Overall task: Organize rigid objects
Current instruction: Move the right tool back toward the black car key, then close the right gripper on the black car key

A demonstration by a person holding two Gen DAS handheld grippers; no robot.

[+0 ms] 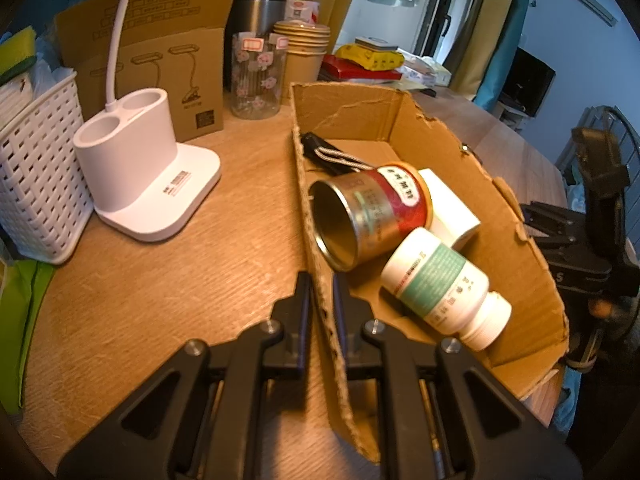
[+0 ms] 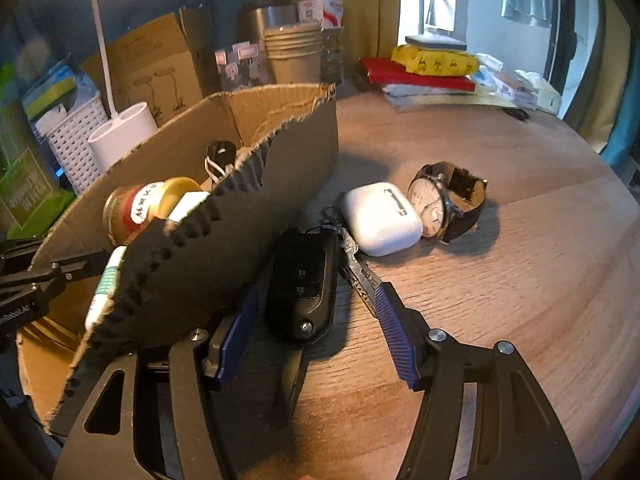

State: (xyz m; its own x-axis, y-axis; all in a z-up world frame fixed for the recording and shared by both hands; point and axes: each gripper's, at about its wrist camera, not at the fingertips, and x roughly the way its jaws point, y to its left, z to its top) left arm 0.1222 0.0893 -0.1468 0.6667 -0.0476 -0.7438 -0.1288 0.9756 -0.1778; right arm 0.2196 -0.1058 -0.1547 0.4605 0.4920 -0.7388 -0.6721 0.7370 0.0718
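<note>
My left gripper point(image 1: 321, 294) is shut on the near wall of the torn cardboard box point(image 1: 440, 136). Inside the box lie a red-labelled tin can point(image 1: 372, 220), a white pill bottle point(image 1: 444, 288), a white block point(image 1: 452, 208) and a black key fob point(image 1: 320, 152). My right gripper point(image 2: 316, 308) is open, its fingers on either side of a black car key point(image 2: 304, 284) that lies on the table beside the box point(image 2: 224, 248). A white earbud case point(image 2: 380, 218) and a wristwatch point(image 2: 444, 200) lie just beyond it.
A white lamp base point(image 1: 148, 184), a white basket point(image 1: 40, 184), a lamp carton point(image 1: 160, 68), a glass jar point(image 1: 258, 76), paper cups point(image 1: 306, 52) and a steel flask stand at the back. Books and a yellow pack point(image 2: 434, 62) lie at the back right.
</note>
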